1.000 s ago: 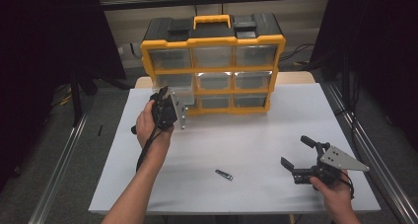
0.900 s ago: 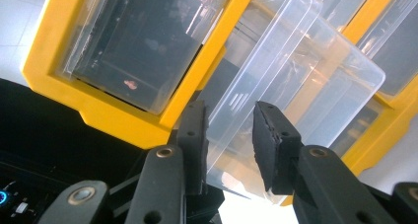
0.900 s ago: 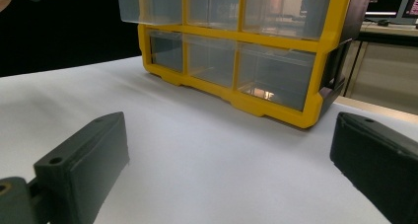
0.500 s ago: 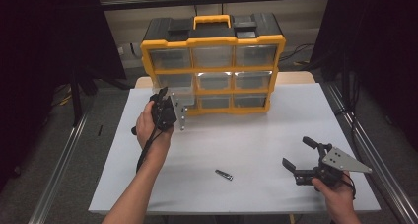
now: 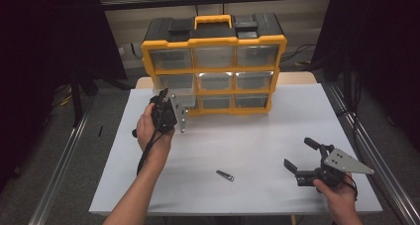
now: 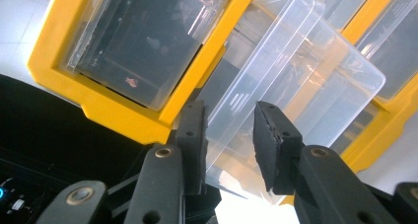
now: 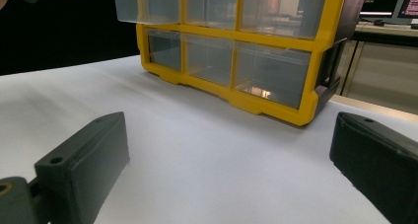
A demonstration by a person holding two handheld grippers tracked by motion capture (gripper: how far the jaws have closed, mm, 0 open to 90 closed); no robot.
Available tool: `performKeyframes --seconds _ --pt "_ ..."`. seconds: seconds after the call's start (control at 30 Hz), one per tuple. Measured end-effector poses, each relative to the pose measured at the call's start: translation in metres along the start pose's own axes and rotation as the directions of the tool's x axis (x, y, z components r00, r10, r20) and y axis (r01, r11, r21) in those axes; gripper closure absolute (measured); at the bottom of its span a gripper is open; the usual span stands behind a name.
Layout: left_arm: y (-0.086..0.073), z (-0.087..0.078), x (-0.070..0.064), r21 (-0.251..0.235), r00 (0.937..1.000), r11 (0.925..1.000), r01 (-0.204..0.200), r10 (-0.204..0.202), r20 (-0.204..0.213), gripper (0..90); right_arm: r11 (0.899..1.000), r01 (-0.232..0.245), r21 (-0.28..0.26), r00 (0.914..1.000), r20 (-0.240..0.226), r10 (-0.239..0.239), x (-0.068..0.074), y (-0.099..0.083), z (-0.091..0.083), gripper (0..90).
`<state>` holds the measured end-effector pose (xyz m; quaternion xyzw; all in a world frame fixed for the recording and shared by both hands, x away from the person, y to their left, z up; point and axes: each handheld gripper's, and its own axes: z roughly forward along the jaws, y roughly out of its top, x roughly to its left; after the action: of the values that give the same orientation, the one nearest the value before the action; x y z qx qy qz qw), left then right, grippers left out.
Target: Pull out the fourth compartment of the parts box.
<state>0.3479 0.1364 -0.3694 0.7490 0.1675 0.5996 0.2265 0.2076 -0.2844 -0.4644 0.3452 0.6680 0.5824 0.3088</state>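
Clearly the left gripper (image 5: 171,98) is working on a clear drawer (image 6: 276,86) of the yellow organizer (image 5: 214,61), which stands at the far edge of the white table (image 5: 257,136). In the left gripper view the drawer sticks partway out of its slot in the left column of the organizer, and the two black jaws stand close on either side of the drawer's front lip, narrow but with a sliver of gap on at least one side, so I cannot tell whether they truly pinch it. The right gripper (image 5: 303,158) rests low near the front right corner of the table, jaws spread wide and holding nothing. A small dark metal piece (image 5: 225,175), maybe a clip or clipper, lies near the front edge between the two hands, well apart from both. The main risk, as I judge it, is the thin, slick plastic lip slipping out from between the jaws if the pull is angled. A crooked pull could also jam the drawer in its yellow frame, or tug the whole organizer forward, since nothing braces it. Pulled too far, the drawer could come free and tip. No brand, label or writing is readable on the organizer, drawers or grippers.
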Motion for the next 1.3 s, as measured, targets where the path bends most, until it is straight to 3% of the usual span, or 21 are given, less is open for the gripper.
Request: performKeyframes --seconds 1.3 --pt "-0.003 -0.012 -0.003 -0.002 0.9996 0.9996 0.029 -0.029 -0.003 65.9 1.0 0.007 0.004 1.0 -0.004 -0.007 0.001 0.001 0.002 1.2"
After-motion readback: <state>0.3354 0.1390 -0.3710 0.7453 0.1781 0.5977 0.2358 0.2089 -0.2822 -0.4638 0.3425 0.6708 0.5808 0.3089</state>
